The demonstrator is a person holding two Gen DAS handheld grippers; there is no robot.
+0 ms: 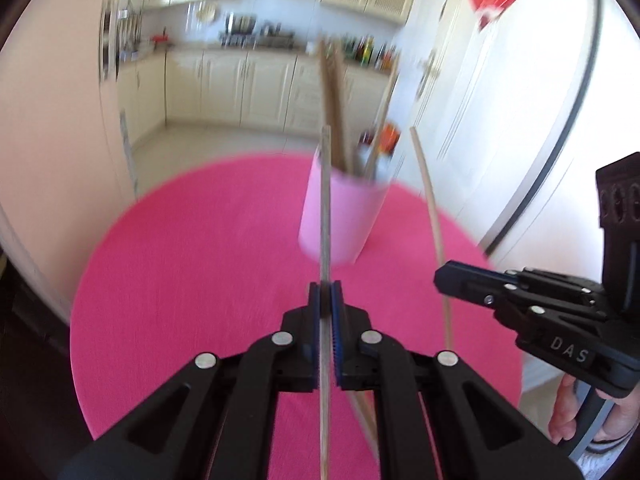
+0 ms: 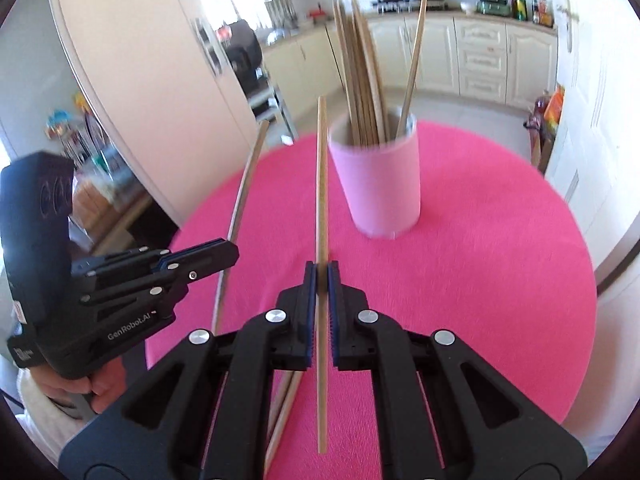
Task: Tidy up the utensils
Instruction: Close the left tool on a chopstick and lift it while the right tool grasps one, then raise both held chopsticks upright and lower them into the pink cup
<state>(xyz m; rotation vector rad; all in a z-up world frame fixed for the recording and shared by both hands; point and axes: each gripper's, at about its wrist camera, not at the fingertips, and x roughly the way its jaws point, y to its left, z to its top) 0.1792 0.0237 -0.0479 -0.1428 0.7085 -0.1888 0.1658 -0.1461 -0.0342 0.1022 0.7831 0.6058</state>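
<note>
left gripper (image 1: 325,292) jaws pinching a chopstick (image 1: 326,200), pink cup (image 1: 340,216) beyond — right gripper (image 1: 442,278) alongside

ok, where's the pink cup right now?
The pink cup stands upright on the pink tablecloth, ahead of both tongs in both wrist views, holding chopsticks.

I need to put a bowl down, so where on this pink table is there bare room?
Bare pink tablecloth lies right of the pink cylindrical cup, and left of it toward the table's edge. The near middle is crowded: both tools and loose wooden chopsticks.
</note>
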